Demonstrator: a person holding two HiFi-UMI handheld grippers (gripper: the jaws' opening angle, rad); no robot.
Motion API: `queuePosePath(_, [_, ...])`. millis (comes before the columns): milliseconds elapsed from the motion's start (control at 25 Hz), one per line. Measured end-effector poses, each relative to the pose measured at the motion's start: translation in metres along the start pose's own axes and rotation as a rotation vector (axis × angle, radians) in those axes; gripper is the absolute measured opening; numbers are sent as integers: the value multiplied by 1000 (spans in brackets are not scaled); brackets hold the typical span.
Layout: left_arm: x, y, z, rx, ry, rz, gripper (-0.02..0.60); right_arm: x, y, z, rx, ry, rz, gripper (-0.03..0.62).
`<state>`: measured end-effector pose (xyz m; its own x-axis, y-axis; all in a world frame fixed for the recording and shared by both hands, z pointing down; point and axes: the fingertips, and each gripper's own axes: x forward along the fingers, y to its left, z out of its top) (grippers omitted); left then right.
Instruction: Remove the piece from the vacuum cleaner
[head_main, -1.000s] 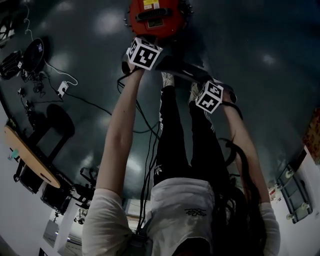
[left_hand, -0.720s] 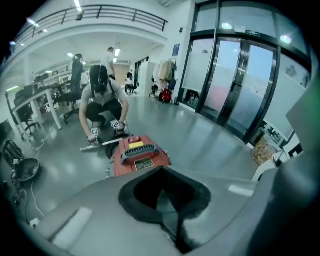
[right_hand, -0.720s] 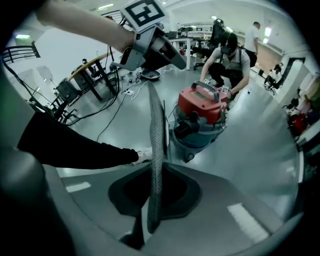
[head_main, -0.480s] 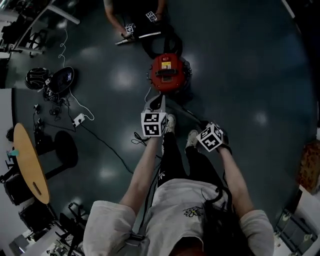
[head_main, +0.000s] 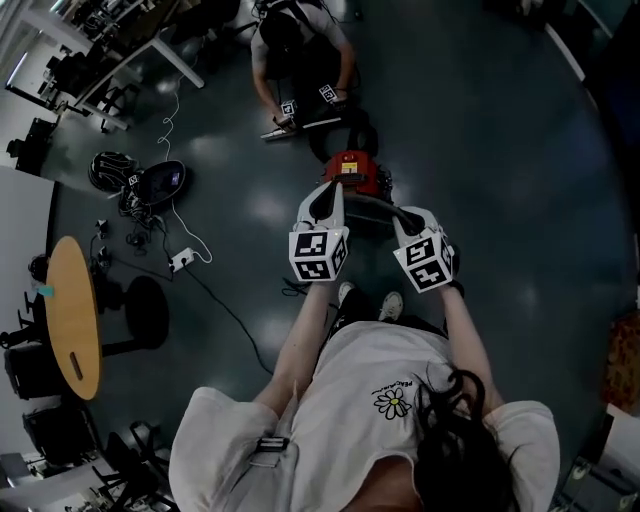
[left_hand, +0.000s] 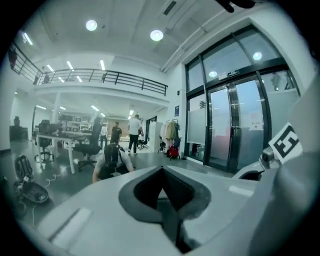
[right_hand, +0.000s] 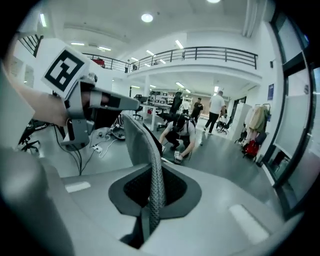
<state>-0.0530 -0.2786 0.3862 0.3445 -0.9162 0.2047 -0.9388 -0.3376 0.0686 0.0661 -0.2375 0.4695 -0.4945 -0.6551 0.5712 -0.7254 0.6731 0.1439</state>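
Observation:
The red vacuum cleaner (head_main: 352, 170) stands on the dark floor just beyond my two grippers. My right gripper (head_main: 407, 213) (right_hand: 150, 202) is shut on a grey ribbed hose piece (right_hand: 144, 145), which rises out of its jaws and curves up to the left. In the head view this piece (head_main: 378, 205) shows as a dark bar spanning between the two gripper tips, above the vacuum. My left gripper (head_main: 331, 194) (left_hand: 162, 195) has its jaws together, and its own view shows nothing between them. Both grippers are held up side by side, off the floor.
Another person (head_main: 300, 50) crouches on the floor beyond the vacuum, also holding grippers. Cables and a power strip (head_main: 182, 262) trail at the left beside a helmet (head_main: 112, 170). A round wooden table (head_main: 72, 315) and a black stool (head_main: 145, 310) stand at the left.
I have straightened up from a low stoop over the vacuum. Both grippers came up and toward me, level with each other, and the vacuum now lies farther below.

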Motion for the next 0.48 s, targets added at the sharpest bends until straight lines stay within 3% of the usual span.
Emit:
queuePosePath(200, [-14, -7, 68, 58, -139, 7, 0, -35, -32, 80, -17, -177, -79, 35])
queuePosePath(480, [-56, -10, 139, -21, -356, 6, 0, -88, -49, 151, 26, -402, -172, 35])
